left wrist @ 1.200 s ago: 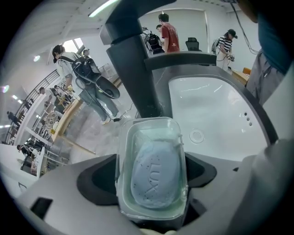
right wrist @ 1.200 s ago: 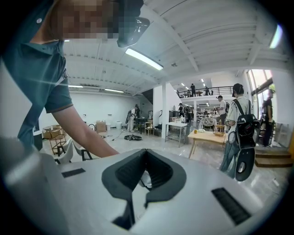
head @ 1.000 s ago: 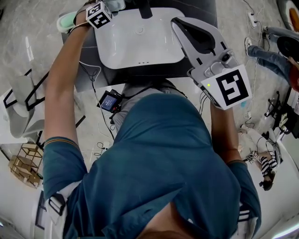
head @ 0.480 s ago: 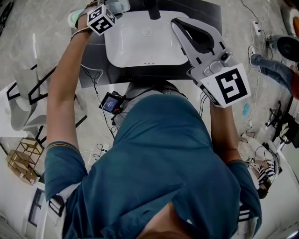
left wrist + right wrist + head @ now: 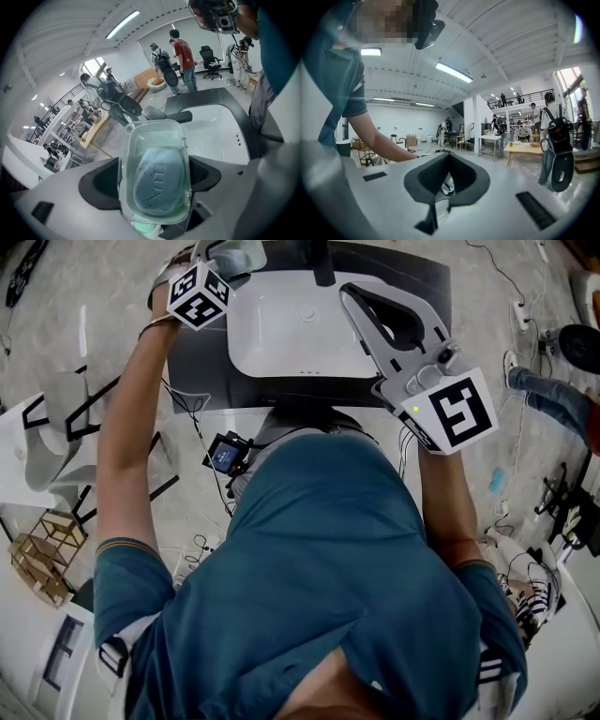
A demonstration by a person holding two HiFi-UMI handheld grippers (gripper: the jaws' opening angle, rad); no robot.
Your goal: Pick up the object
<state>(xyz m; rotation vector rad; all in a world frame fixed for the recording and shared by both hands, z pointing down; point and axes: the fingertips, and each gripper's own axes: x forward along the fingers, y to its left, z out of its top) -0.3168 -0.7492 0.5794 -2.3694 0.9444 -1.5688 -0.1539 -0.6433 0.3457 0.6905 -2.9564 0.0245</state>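
A clear plastic soap box (image 5: 157, 140) holds a pale blue bar of soap (image 5: 157, 187). My left gripper (image 5: 152, 180) is shut on the box's sides and holds it in the air over the left end of the white sink (image 5: 220, 131). From the head view the left gripper (image 5: 230, 251) and soap box (image 5: 242, 253) are at the top left, above the dark counter (image 5: 202, 371). My right gripper (image 5: 349, 292) hangs over the sink's (image 5: 281, 334) right half, jaws closed tip to tip with nothing in them. Its own view shows the right gripper (image 5: 449, 157) pointing out into the room.
A black faucet (image 5: 322, 259) stands at the sink's back edge, also faucet (image 5: 183, 117). A small screen device (image 5: 223, 454) and cables hang by the person's waist. A wooden frame (image 5: 42, 559) sits on the floor at left. People (image 5: 185, 58) stand far off.
The left gripper has risen with the soap box in it and drawn nearer the camera. The right gripper has hardly shifted.
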